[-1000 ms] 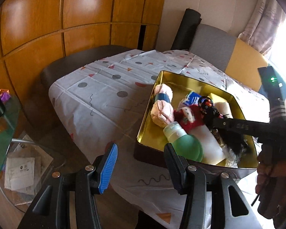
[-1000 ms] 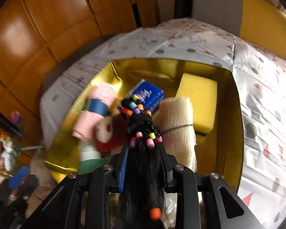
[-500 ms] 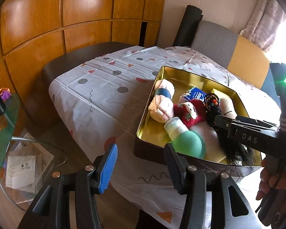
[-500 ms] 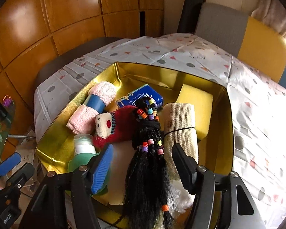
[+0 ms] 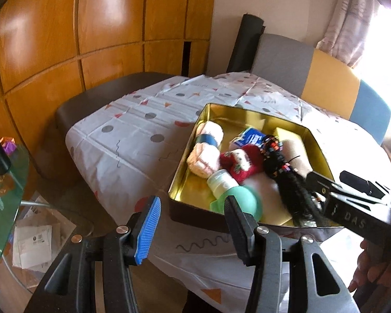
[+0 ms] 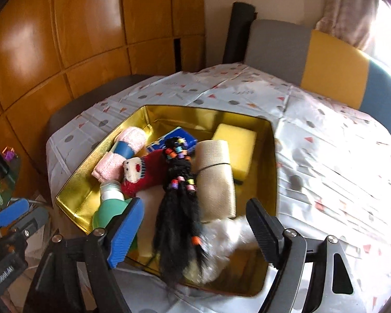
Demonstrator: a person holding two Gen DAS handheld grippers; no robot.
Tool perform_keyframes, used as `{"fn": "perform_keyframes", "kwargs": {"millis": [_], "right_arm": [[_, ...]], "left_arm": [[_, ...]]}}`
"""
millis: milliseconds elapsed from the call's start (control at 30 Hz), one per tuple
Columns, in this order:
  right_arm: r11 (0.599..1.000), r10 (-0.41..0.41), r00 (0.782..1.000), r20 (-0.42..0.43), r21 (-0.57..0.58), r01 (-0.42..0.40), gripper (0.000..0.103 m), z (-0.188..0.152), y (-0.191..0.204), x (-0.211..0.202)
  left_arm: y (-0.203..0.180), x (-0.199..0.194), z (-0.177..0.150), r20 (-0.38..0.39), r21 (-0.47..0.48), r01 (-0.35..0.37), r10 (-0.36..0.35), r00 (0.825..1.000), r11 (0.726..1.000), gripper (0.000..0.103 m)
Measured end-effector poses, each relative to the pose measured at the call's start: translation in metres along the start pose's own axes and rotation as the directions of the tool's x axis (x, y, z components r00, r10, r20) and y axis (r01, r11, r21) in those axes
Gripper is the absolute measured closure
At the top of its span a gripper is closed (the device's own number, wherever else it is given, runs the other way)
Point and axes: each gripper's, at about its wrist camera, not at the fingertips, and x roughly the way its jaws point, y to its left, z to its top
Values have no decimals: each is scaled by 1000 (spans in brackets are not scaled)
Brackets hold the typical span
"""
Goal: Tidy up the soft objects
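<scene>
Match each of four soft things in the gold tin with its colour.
Things:
1. rectangular foam sponge
2. rolled terry towel with a blue band
3. long beaded hairpiece
4. rolled woven bandage

Colours:
A. black
B. beige
C. yellow
D. pink

Pairs: 1-C, 2-D, 3-A, 4-B

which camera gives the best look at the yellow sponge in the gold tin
The right wrist view: the yellow sponge shows its whole top. The left wrist view catches only a sliver behind the beaded black hairpiece.
</scene>
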Motion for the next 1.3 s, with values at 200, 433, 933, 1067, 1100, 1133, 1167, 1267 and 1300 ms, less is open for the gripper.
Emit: {"fn": "perform_keyframes", "kwargs": {"millis": [200,433,933,1067,1100,1133,1167,1267,1300], "right_arm": [[995,-70,996,62,73,66,15,-16,-20,-30],[986,-123,987,107,122,110,12,-33,-32,-56],[986,-128,986,107,119,115,12,-48,-31,-63],[986,-135,984,119,119,121,12,-46,-29,-66],[986,-136,983,122,118,122,12,-46,-28,-67],[986,-136,983,125,118,122,12,-45,-27,-68],[986,-135,983,127,119,120,11,-45,-27,-68],[986,-135,983,126,119,120,10,-45,-27,-68],[986,-134,983,125,120,119,9,-45,-27,-68]], "left_arm": [[-16,-15,2,39,29,9,-10,999,1000,51],[-29,-26,-3,67,46,-7,4,998,999,45],[-35,-41,-5,105,21,-65,63,992,998,36],[-35,-43,-5,115,22,-72,69,991,997,36],[-35,-44,-5,118,24,-72,68,991,997,36],[-35,-44,-5,120,27,-71,68,990,997,36],[-35,-44,-6,122,31,-71,67,990,997,36],[-36,-44,-7,123,30,-70,66,990,997,36],[-35,-44,-7,123,30,-71,67,990,997,36]]}}
